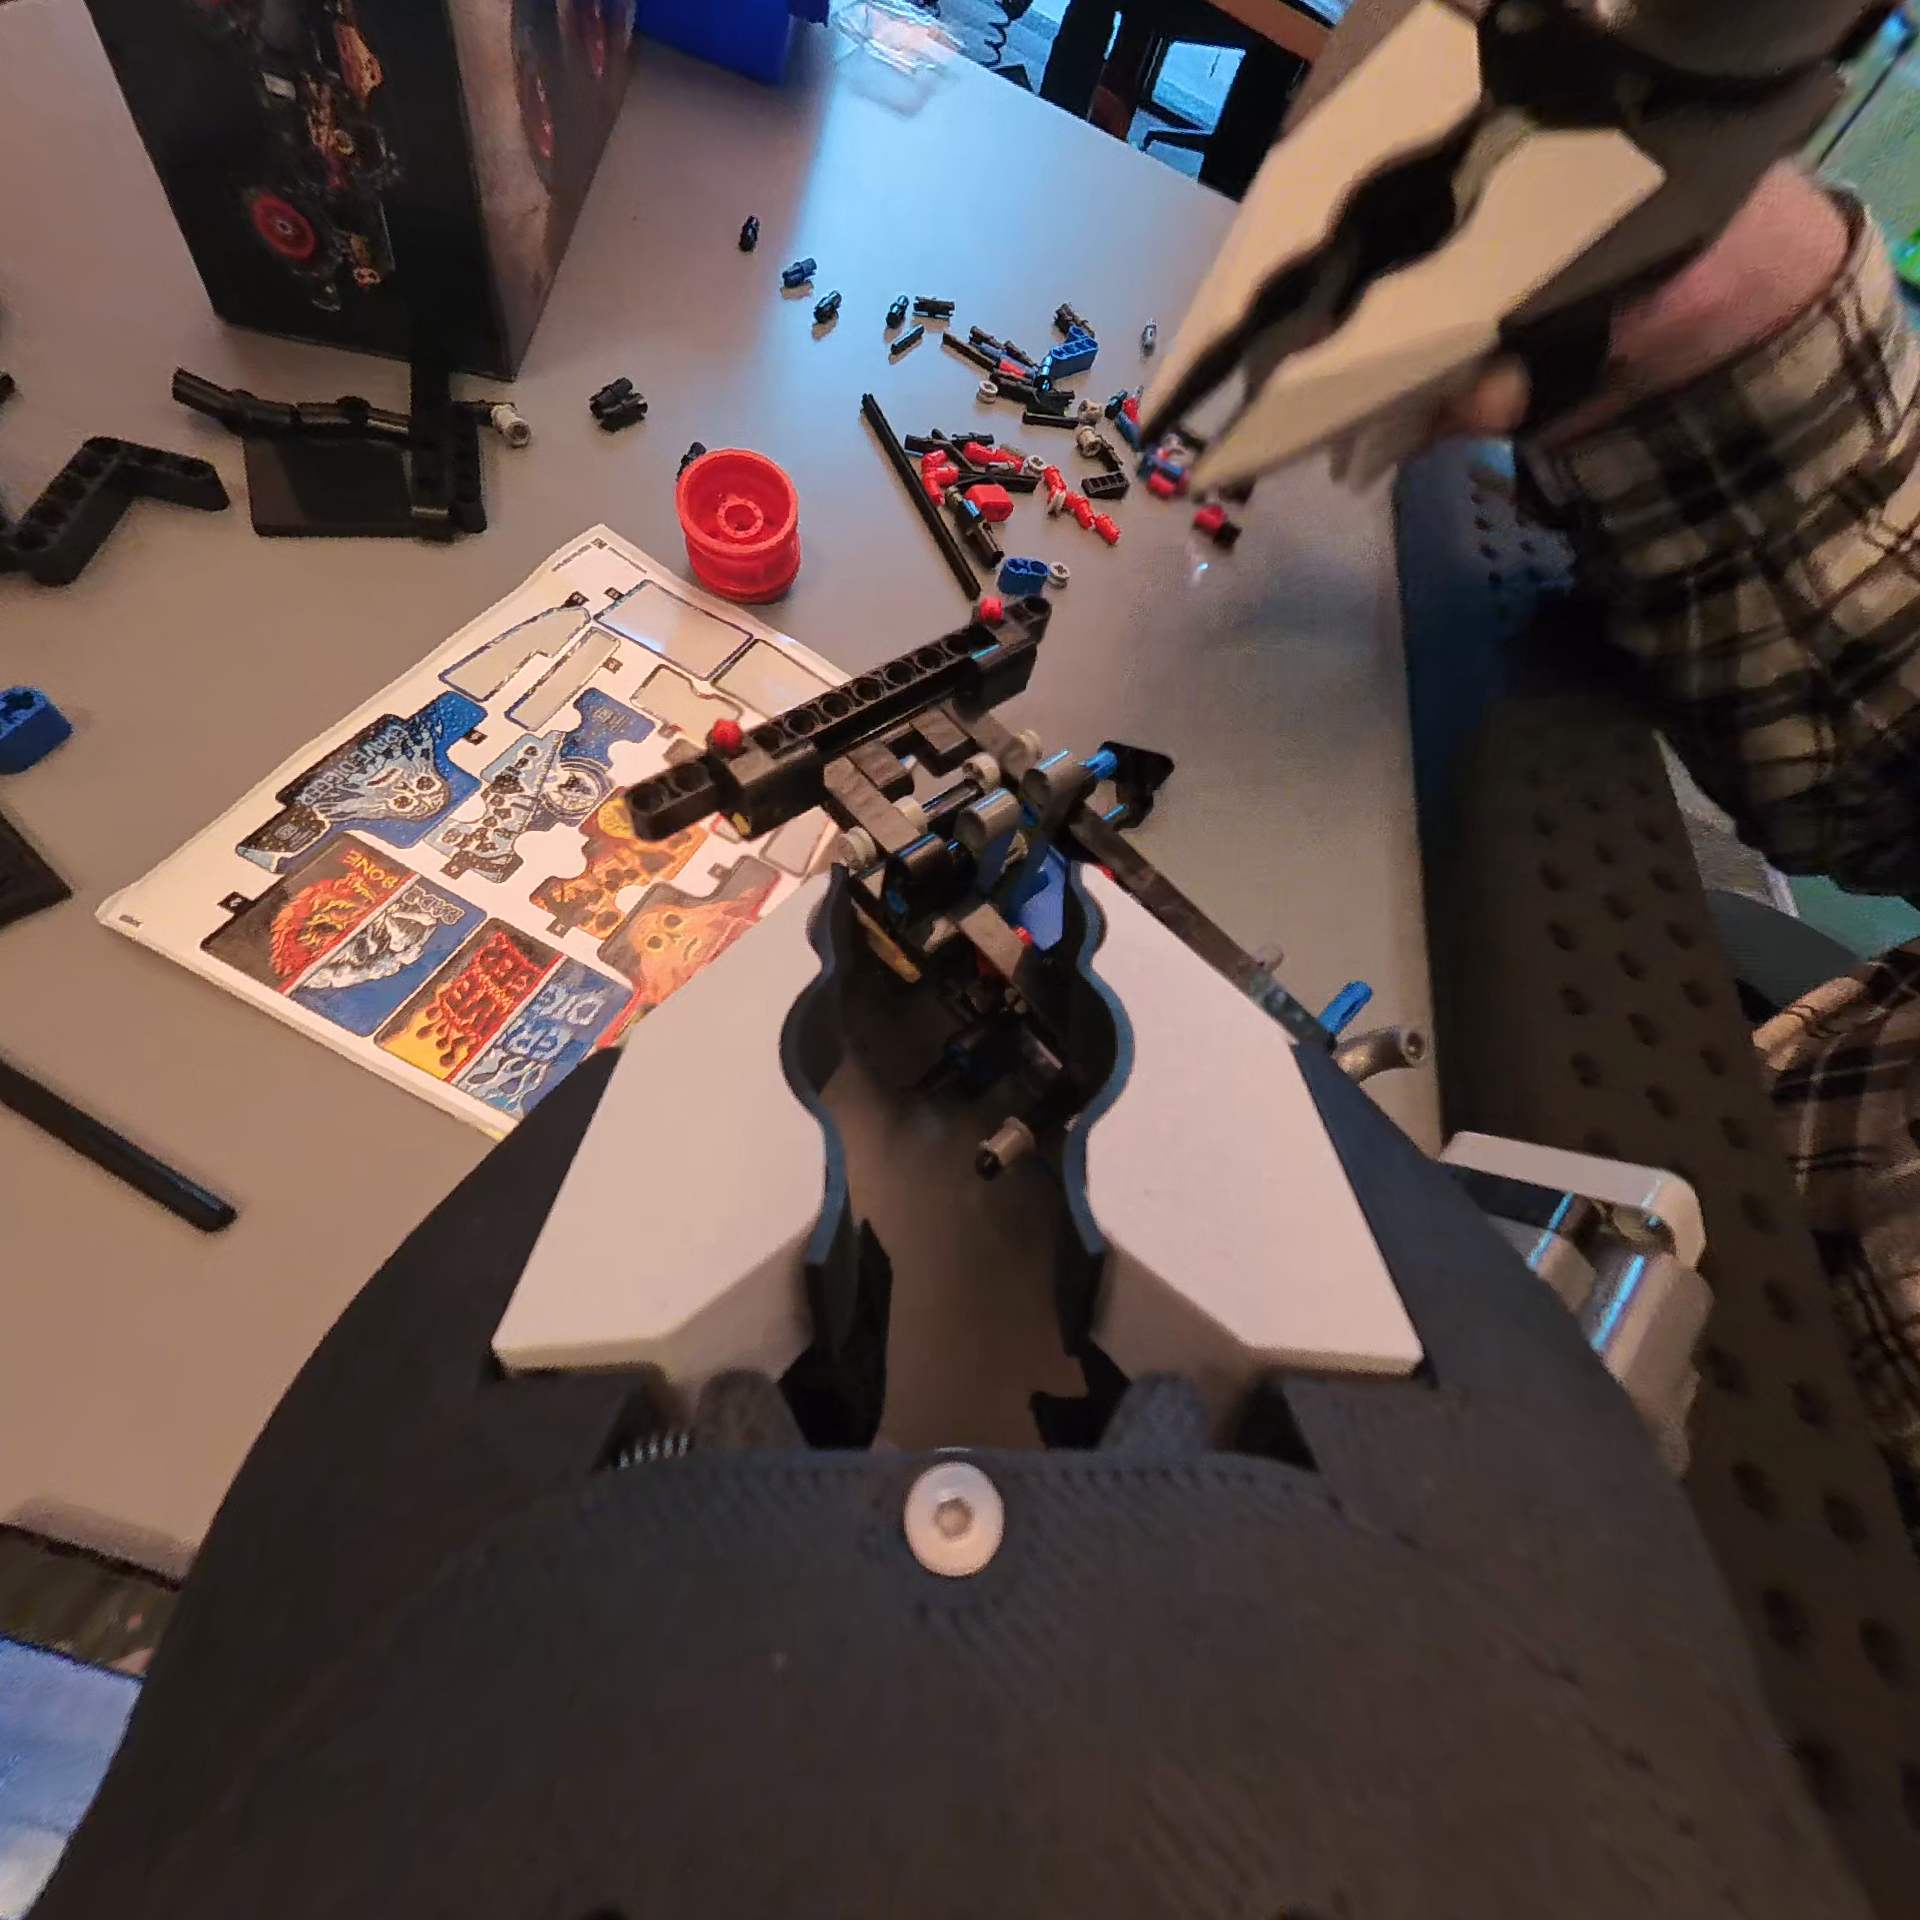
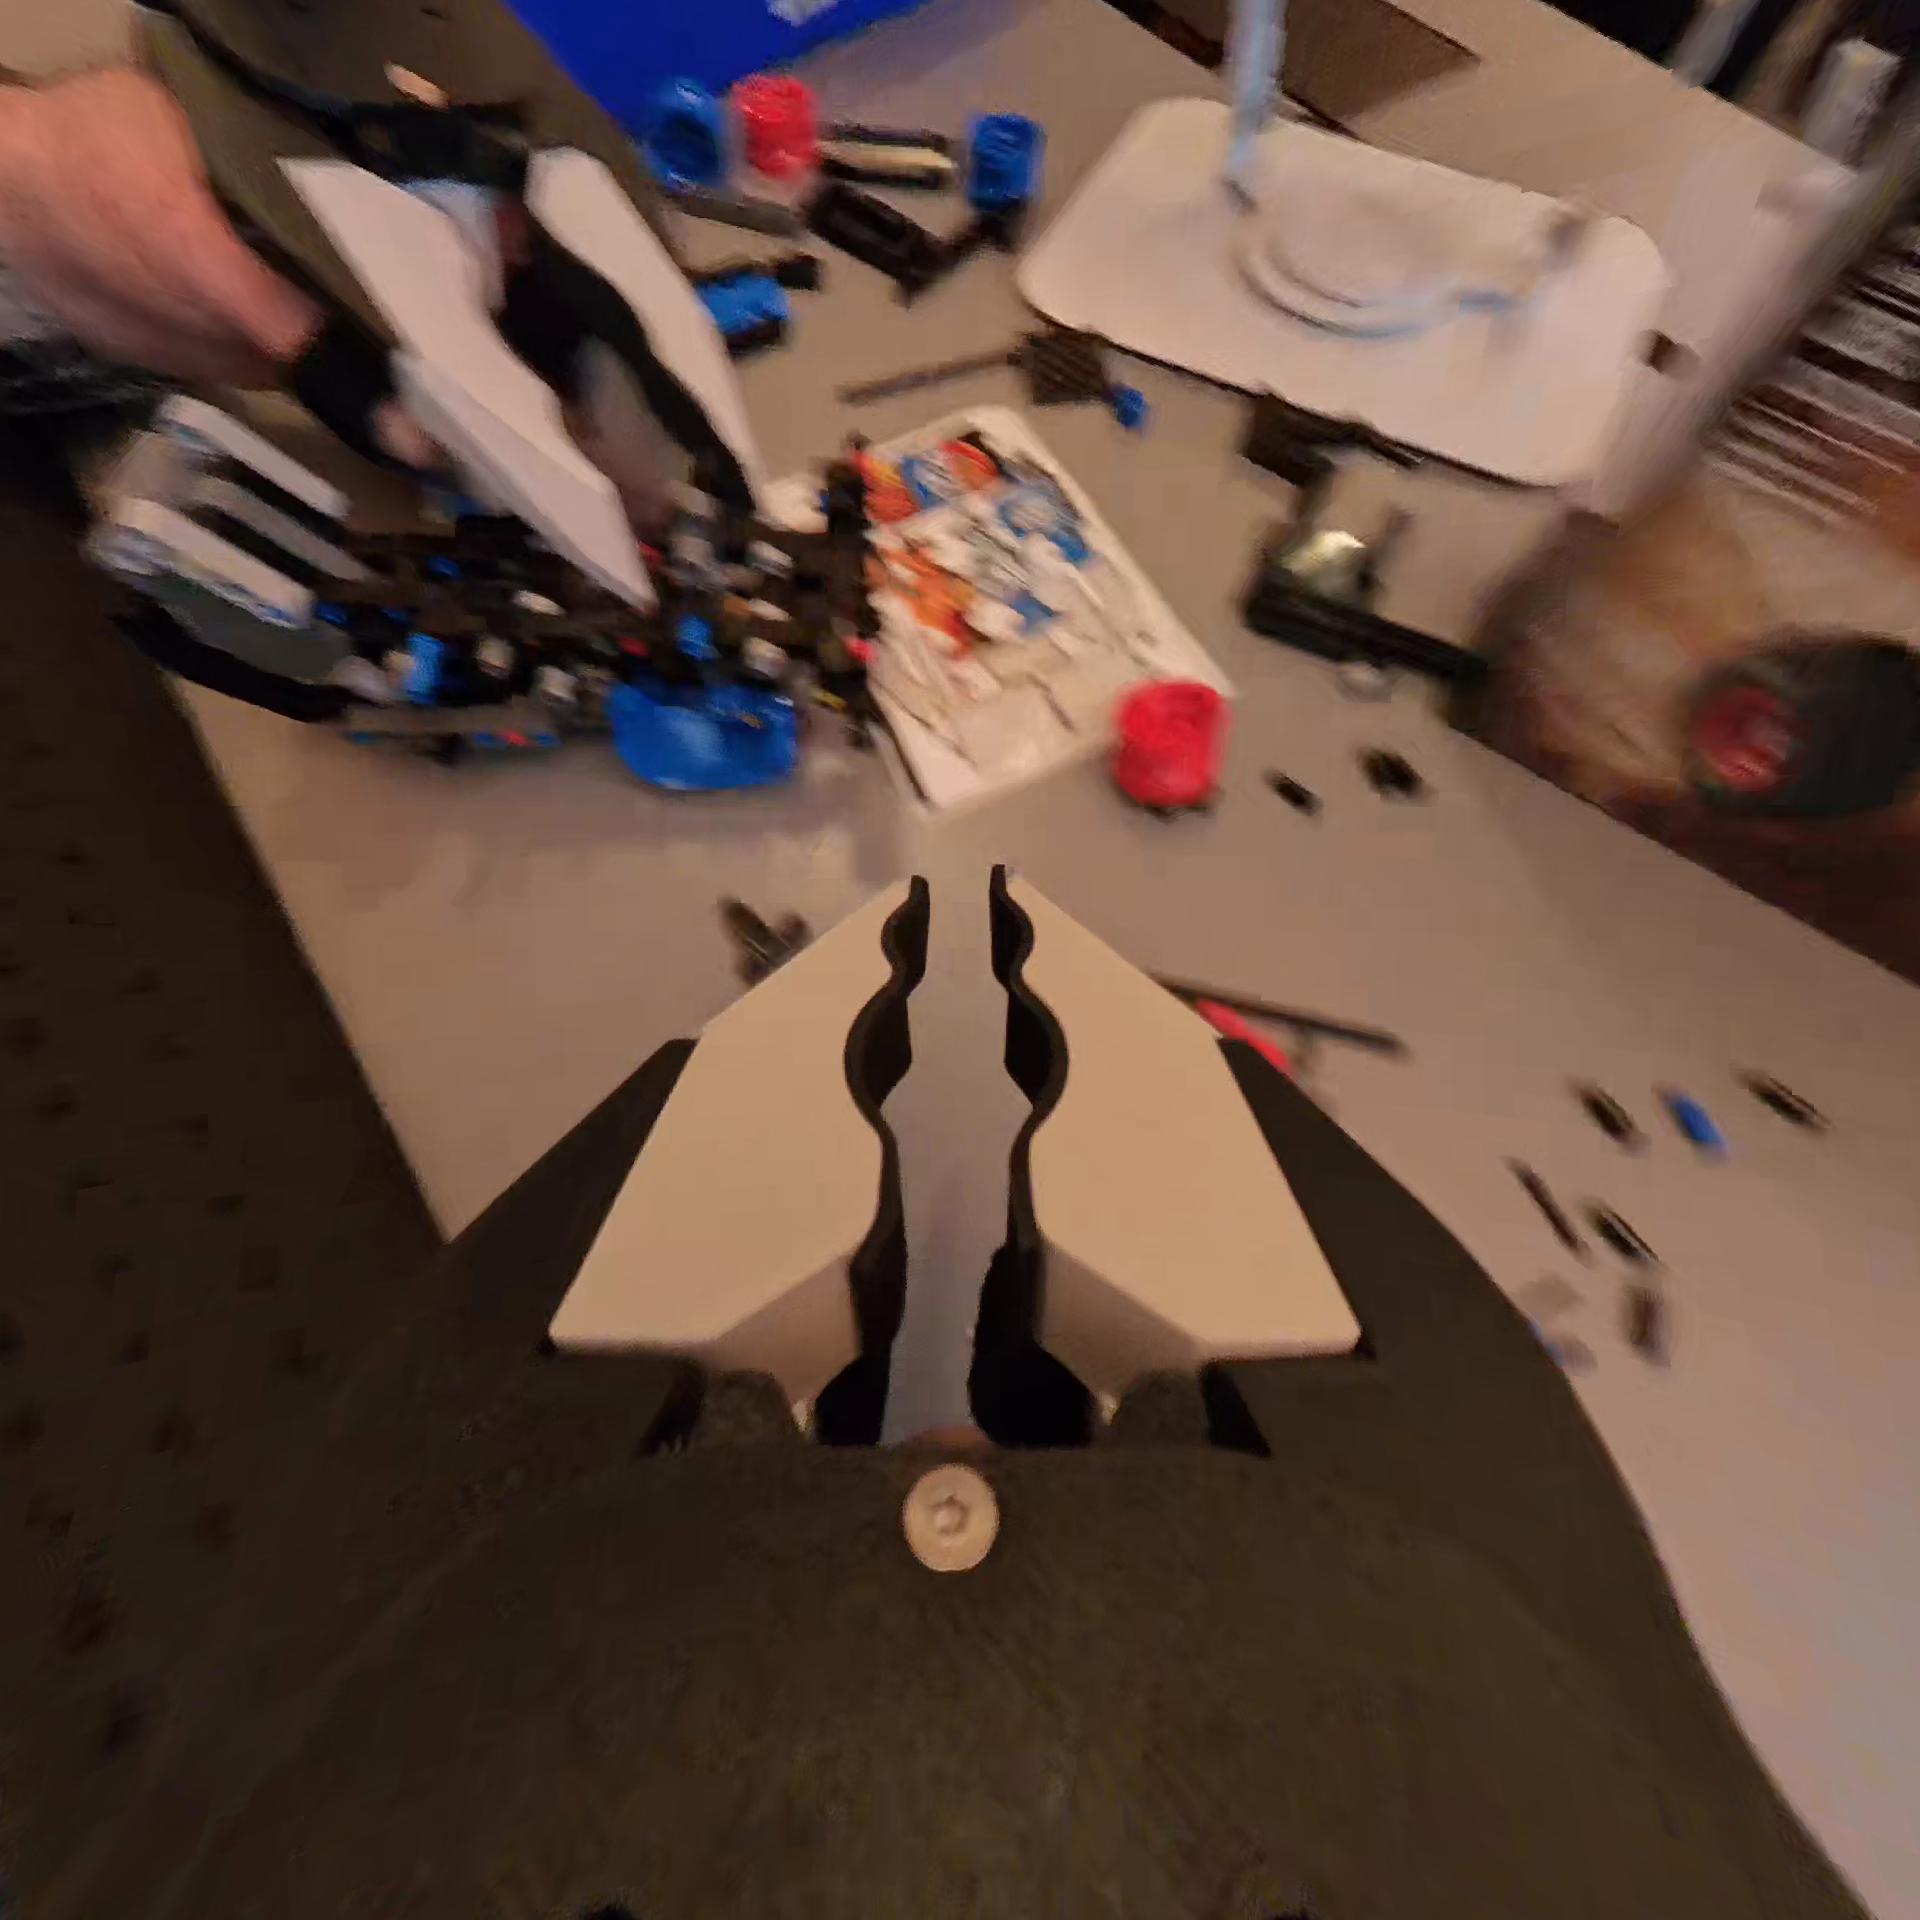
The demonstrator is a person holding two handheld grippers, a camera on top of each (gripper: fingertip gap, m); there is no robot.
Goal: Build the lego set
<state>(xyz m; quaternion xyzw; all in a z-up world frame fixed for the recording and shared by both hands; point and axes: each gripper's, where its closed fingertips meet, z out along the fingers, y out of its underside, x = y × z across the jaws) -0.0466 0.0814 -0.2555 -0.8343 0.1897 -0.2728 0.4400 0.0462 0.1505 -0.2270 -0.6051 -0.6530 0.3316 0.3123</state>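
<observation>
My left gripper [image 1: 956,904] is shut on a black Lego Technic assembly [image 1: 852,717] with blue and grey pins. It holds the assembly above the grey table [image 1: 312,1195], over a sticker sheet [image 1: 468,831]. A long black beam with red pins sticks out to the left. In the blurred right wrist view the assembly [image 2: 644,644] carries a blue wheel hub [image 2: 696,727]. My right gripper [image 2: 958,883] is empty, its fingers a narrow gap apart. In the left wrist view its tips [image 1: 1174,447] hover over a pile of small parts [image 1: 1018,447].
A red wheel hub [image 1: 738,525] stands beside the sticker sheet. The dark set box [image 1: 364,156] stands at the far left, with black beams and a panel [image 1: 343,457] before it. A perforated black chair part [image 1: 1558,883] and a person in plaid [image 1: 1766,520] are at the right. About 15 centimetres separates my left fingertips from the panel [image 1: 343,457].
</observation>
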